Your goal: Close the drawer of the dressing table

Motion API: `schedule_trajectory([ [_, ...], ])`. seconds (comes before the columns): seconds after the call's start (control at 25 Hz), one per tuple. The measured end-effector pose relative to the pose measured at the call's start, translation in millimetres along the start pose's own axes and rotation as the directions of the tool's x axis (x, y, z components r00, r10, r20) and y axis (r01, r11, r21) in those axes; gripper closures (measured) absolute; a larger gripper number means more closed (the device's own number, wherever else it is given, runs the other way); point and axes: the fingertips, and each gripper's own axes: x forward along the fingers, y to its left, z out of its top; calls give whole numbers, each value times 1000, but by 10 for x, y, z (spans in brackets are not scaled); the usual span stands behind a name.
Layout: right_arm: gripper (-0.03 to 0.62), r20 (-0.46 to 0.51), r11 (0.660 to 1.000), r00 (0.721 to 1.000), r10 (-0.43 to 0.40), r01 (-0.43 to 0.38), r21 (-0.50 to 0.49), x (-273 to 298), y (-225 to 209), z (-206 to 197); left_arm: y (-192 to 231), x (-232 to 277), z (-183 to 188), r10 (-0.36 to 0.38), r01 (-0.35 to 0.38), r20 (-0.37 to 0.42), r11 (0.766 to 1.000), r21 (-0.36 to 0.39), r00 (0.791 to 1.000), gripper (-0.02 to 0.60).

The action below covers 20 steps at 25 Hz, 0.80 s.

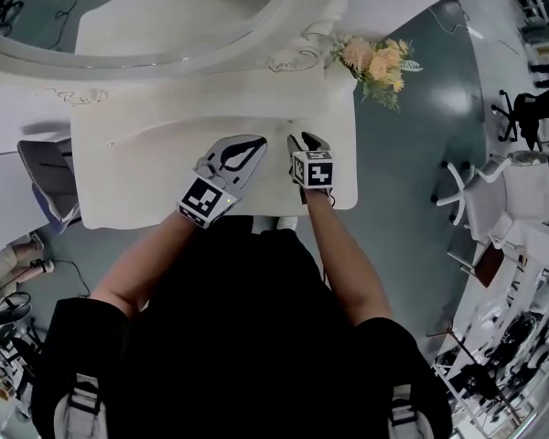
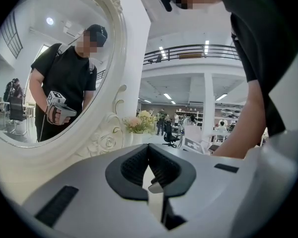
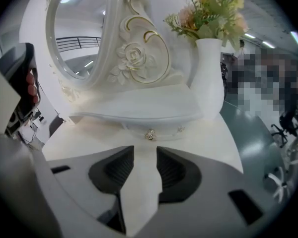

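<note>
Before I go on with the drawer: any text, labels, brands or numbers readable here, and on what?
No readable words, brands or numbers in any view.
On the left hand-held gripper: its cube shows only a black-and-white square pattern, no letters.
On the right hand-held gripper: same kind of pattern.
No print on dressing table or vase.
Background office: too small and blurred to read.

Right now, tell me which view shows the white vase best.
Right gripper view: the white vase stands close, nearly whole. Head view shows only its flowers from above; left gripper view shows it small, far off.
</note>
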Motion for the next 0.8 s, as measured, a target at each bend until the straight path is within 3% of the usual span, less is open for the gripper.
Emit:
schedule_trajectory([
  [0.16,465,124,997,990,68,-62,-51,-377,89,158,-178,-33,102,21,-21,14,1000,-6,1000,588],
  [0.32,465,243,988,960,140,-118,-103,-846,225,408,-328,-75,237,41,-41,29,999,-7,999,588],
  [0.8,467,486,940,812,323,-217,-262,-2077,715,897,-740,-161,524,75,-76,74,997,10,994,588],
])
